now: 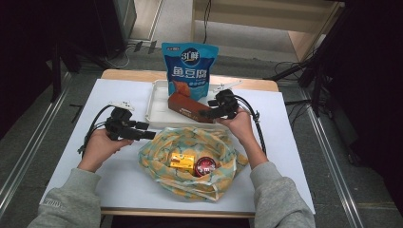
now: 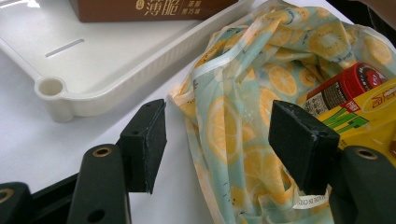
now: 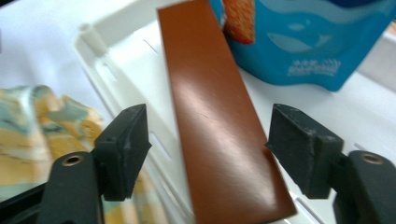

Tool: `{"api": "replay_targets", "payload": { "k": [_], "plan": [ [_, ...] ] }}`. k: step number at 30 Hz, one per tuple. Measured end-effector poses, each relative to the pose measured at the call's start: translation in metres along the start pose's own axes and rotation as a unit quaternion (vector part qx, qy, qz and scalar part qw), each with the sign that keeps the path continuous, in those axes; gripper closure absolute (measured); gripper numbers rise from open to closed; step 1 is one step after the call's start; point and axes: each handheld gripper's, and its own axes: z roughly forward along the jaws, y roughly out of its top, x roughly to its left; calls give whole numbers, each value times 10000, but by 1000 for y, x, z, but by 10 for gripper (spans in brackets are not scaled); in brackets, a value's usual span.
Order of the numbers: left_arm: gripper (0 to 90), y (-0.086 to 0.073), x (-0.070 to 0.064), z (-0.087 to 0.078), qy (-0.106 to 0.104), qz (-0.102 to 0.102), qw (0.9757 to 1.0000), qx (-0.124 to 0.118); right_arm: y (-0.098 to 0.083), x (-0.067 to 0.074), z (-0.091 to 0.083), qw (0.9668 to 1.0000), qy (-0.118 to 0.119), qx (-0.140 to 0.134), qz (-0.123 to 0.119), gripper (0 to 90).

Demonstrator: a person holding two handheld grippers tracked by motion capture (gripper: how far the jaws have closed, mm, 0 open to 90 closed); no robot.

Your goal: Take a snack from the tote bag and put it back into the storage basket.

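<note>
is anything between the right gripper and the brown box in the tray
Nothing visible. The right gripper is open, its jaws on either side of the brown box, which lies in the white tray in front of the blue bag.

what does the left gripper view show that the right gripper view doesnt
Left gripper view: the left gripper with its jaws open around the rim of the lemon-print cloth bag; a red-capped bottle and a yellow box inside the bag; the printed face of the brown box.

Right gripper view: the right gripper with its jaws open either side of the brown box's plain face, and the blue snack pouch standing behind it.

Both: the white tray, the brown box, the bag's fabric and the white tabletop.
</note>
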Motion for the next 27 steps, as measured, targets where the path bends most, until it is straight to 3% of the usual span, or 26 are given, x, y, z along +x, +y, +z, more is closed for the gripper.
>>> {"api": "replay_targets", "payload": {
  "k": [9,17,18,21,27],
  "plan": [
    [371,0,0,-1,7,-9,10000,3,5,18,0,9997,223,-60,-62,455],
    [372,0,0,-2,18,1,10000,-20,3,23,6,9997,213,-143,-25,599],
    [372,0,0,-2,18,-13,10000,-40,2,26,9,9997,204,-124,-35,671],
    [372,0,0,-2,25,-5,10000,-43,1,28,12,9997,226,-57,-81,763],
    [373,0,0,-1,27,16,10000,-24,-1,30,22,9995,264,121,-82,894]
  ]
}}
